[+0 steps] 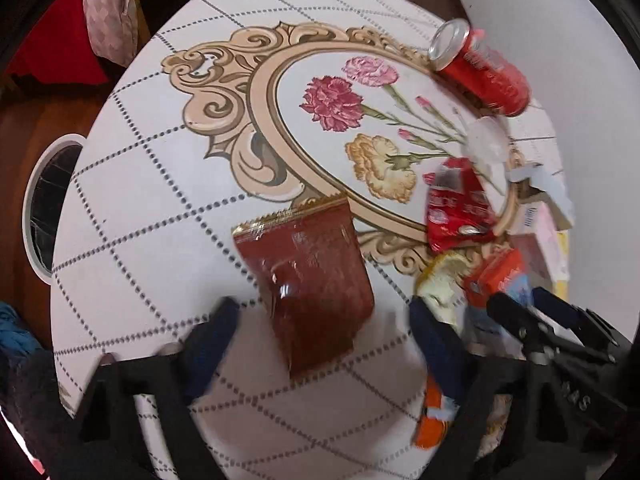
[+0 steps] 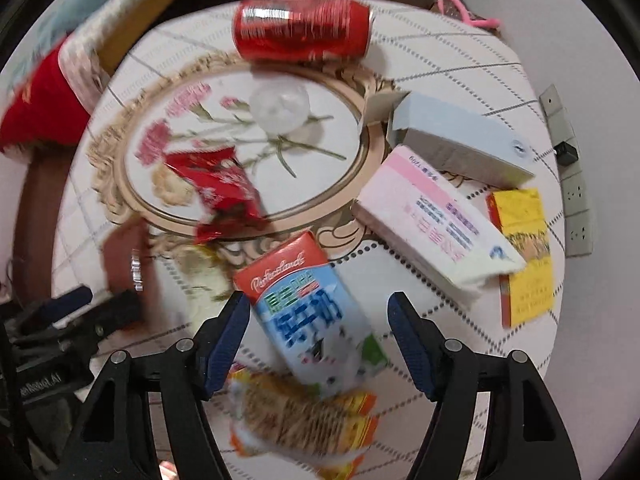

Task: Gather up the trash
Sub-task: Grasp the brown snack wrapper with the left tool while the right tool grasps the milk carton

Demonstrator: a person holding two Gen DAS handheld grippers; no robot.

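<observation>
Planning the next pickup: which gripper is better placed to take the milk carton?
Right. The right gripper is open with the milk carton between its fingers; the left gripper is lined up on the brown wrapper.

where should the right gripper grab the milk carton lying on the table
Across the milk carton's two long flat sides at mid-body, coming down from above. It lies flat between the open right gripper, long axis roughly along the fingers, so only a small descent seems needed.

You have a glossy metal can [image 2: 302, 28], a shiny plastic pouch [image 1: 310, 276], a matt paper carton [image 2: 316, 312], and a smooth printed bench [image 1: 160, 208].
</observation>
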